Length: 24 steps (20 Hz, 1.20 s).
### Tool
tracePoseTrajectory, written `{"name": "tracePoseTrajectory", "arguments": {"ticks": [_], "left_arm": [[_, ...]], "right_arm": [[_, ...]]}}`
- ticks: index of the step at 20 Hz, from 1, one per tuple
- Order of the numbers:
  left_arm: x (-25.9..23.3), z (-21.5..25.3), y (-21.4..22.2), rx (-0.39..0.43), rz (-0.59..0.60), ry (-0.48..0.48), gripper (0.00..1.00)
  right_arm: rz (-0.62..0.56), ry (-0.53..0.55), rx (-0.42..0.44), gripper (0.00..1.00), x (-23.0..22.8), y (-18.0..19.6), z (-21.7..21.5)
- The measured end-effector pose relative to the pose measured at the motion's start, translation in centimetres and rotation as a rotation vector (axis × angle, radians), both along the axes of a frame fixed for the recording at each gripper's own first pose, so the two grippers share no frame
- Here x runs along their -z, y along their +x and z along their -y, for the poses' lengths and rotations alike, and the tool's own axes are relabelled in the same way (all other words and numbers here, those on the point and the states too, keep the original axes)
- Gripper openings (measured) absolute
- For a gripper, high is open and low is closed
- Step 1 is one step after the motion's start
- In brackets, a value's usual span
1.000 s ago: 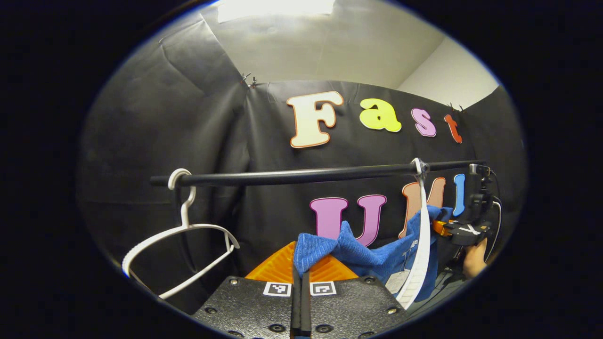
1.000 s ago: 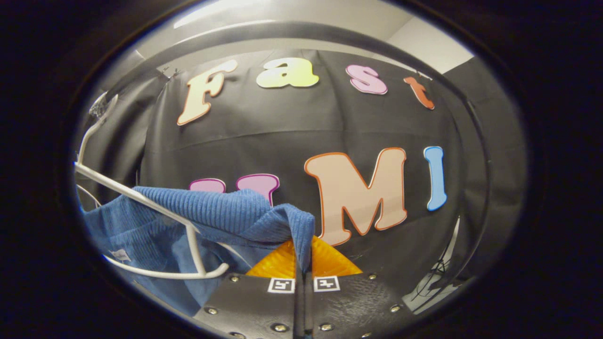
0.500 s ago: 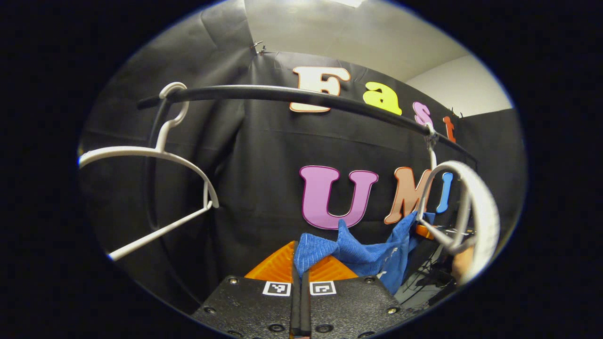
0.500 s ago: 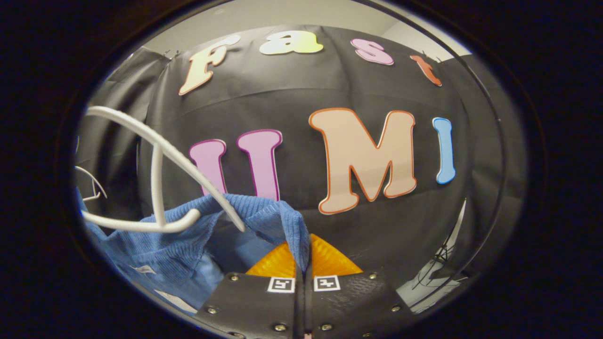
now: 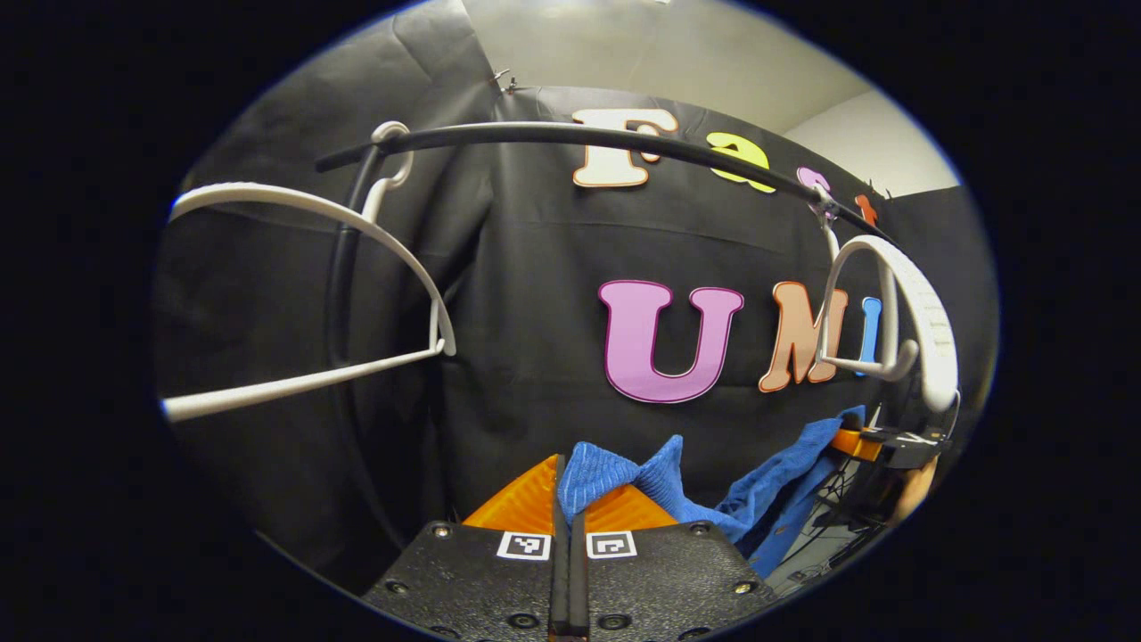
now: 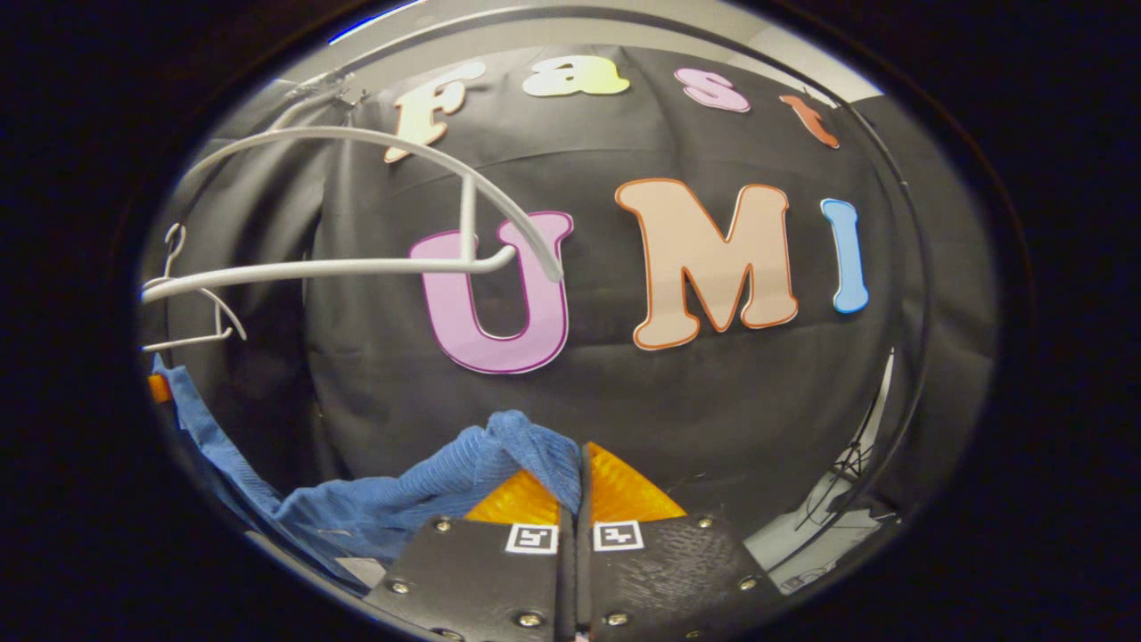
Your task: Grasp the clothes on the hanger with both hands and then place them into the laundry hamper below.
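Left gripper [image 5: 568, 513]: jaws clamped on one bunched edge of the blue garment [image 5: 713, 486]. Right gripper [image 6: 575, 508]: jaws clamped on the opposite edge, cloth sagging between the two. Garment hung below and clear of the white hanger [image 6: 401, 214]. A second white hanger [image 5: 312, 294] hooked near the black rail's [image 5: 553, 135] left end.

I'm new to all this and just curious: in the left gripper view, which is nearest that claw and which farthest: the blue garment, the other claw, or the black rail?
1. Blue garment: pinched in the left claw.
2. Other claw: low right, holding the garment's far end.
3. Black rail: overhead, carrying white hangers.
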<state>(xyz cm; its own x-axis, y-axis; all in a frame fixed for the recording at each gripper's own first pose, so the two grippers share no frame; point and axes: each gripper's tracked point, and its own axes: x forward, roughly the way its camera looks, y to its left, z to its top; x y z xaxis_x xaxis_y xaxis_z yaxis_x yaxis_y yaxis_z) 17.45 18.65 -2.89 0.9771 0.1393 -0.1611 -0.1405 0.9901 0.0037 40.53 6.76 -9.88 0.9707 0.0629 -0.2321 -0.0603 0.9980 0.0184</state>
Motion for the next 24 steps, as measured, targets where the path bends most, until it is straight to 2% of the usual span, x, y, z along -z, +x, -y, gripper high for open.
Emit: {"name": "tracePoseTrajectory", "arguments": {"ticks": [3,4,5,7,11,12,16,19,24], "left_arm": [[0.1,-0.2,-0.9,-0.019,0.004,0.006,0.00],[0.0,-0.1,-1.3,-0.023,0.004,0.009,0.01],[-0.1,0.0,-2.1,-0.026,0.006,0.006,0.00],[-0.1,0.4,-2.8,-0.027,0.006,-0.015,0.01],[0.2,2.5,-4.8,0.001,-0.018,0.000,0.02],[0.0,3.3,-5.2,0.013,-0.013,0.002,0.00],[-0.7,6.9,-6.0,0.065,0.030,0.027,0.00],[-0.3,9.8,-6.2,0.107,0.023,0.028,0.01],[-1.4,11.6,-5.5,0.115,0.056,-0.011,0.00]], "right_arm": [[0.028,0.022,-0.015,0.00,-1.6,-2.8,-0.6],[0.041,0.024,-0.006,0.04,-2.4,-3.9,-0.5],[0.042,0.023,-0.012,0.00,-2.8,-4.8,-0.7],[0.053,0.016,-0.027,0.00,-3.4,-6.7,-1.2],[0.081,0.008,-0.024,0.00,-5.2,-10.2,-1.6],[0.092,0.003,-0.031,0.00,-5.8,-11.1,-2.1],[0.115,-0.030,-0.065,0.01,-6.8,-13.8,-3.8],[0.132,0.003,-0.100,0.01,-7.7,-15.5,-5.1],[0.147,0.056,-0.120,0.01,-8.9,-16.8,-5.0]]}}
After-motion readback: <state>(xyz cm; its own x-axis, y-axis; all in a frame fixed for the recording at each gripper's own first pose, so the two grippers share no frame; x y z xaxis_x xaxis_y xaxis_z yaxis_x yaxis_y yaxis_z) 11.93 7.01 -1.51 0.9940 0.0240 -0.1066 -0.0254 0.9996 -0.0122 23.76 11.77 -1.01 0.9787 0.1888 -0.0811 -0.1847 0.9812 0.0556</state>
